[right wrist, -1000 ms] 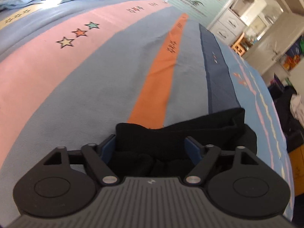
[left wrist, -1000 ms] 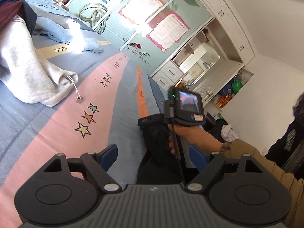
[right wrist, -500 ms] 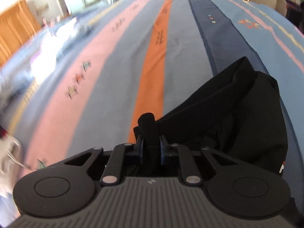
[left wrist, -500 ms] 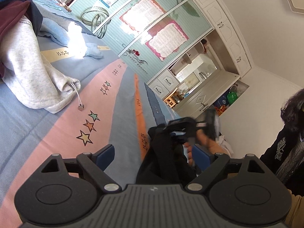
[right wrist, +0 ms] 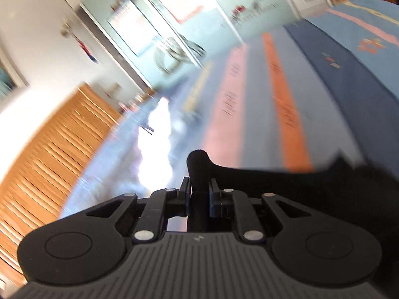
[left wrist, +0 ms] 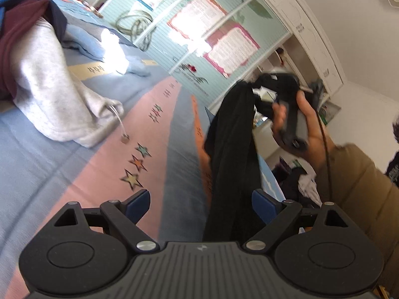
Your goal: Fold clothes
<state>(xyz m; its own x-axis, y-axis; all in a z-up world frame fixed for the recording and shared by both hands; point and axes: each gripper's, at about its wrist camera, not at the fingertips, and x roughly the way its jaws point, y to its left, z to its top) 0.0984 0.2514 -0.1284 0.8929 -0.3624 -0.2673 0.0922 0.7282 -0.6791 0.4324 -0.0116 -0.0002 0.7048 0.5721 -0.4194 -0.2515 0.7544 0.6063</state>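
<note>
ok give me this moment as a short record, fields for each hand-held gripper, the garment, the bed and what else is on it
right hand-held gripper: shut on a fold of the black garment
left hand-held gripper: open, nothing pinched; the garment hangs between its fingers
black garment: hangs in a long bunch above the bed, not yet folded
bed: striped cover with stars
also on bed: grey garment with a drawstring, in a heap of clothes at the far left
right hand: grips its tool's handle, tan sleeve

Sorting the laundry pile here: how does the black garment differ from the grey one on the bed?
The black garment hangs lifted, pinched in the shut right gripper; the grey garment lies heaped on the bedspread, untouched. A drawstring shows on the grey one, none on the black. Both are unfolded.
</note>
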